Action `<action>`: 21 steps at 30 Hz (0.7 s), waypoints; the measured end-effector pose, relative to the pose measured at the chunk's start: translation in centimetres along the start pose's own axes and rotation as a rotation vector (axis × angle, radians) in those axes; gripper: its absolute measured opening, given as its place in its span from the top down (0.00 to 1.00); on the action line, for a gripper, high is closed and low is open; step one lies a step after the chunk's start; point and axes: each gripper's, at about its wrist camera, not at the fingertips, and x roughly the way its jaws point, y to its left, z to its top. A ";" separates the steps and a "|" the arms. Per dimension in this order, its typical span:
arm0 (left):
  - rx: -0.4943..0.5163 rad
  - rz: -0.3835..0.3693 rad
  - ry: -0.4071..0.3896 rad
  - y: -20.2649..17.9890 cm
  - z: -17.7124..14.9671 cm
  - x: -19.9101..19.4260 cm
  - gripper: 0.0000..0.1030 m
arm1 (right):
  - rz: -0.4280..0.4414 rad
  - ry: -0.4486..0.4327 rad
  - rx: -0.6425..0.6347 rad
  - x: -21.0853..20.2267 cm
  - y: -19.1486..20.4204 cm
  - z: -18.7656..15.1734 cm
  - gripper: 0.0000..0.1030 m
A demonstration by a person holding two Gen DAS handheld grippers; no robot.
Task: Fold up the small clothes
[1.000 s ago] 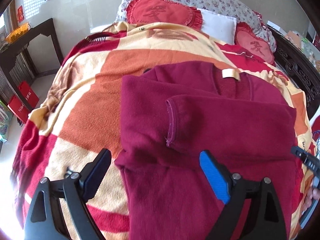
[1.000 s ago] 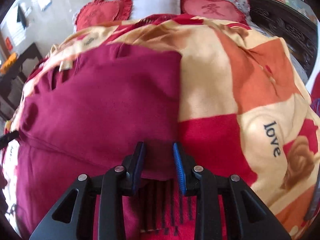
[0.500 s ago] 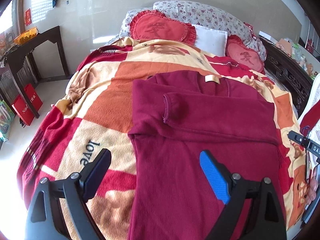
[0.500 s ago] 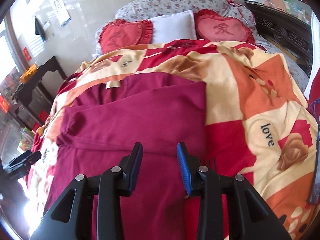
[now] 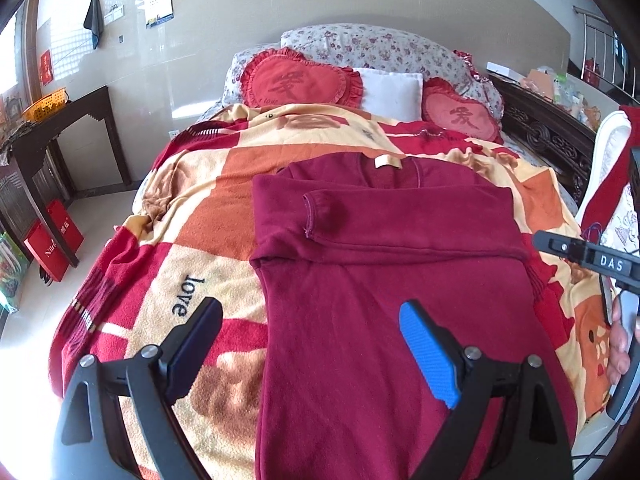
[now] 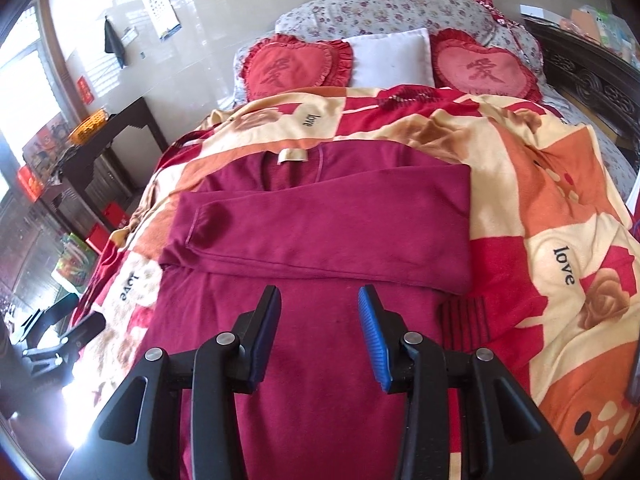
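A maroon sweater (image 5: pixel 360 280) lies flat on the patterned blanket (image 5: pixel 208 216), collar label (image 5: pixel 386 162) at the far end. Its sleeves are folded across the chest, and one cuff (image 5: pixel 312 216) shows near the left side. My left gripper (image 5: pixel 310 312) is open wide above the sweater's lower left part, with nothing between its fingers. My right gripper (image 6: pixel 320 294) hovers over the sweater (image 6: pixel 320 232) below the folded sleeve. Its jaws are opening and hold nothing. The right gripper (image 5: pixel 580 256) also shows at the left wrist view's right edge, with a hand (image 5: pixel 620 340) under it.
Two red heart cushions (image 5: pixel 296 80) and a white pillow (image 5: pixel 392 88) lie at the bed's head. A dark wooden table (image 5: pixel 60 128) and red bags (image 5: pixel 52 240) stand on the floor to the left. A carved dark bed rail (image 5: pixel 552 140) runs along the right.
Both grippers have risen and pulled back, so more of the bed shows. The right gripper's jaws, nearly shut at the sweater's edge before, now stand apart and clear of the cloth.
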 end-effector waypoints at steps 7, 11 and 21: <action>0.010 -0.017 0.000 -0.6 -0.7 -0.4 0.10 | 0.012 0.003 -0.016 -0.3 0.9 -0.4 0.78; 0.015 -0.022 -0.002 -0.9 -0.9 -0.5 0.10 | 0.012 0.001 -0.011 -0.4 0.9 -0.6 0.78; 0.013 -0.029 0.025 -0.9 -1.9 0.0 0.10 | 0.001 0.011 -0.012 -0.5 0.8 -0.9 0.78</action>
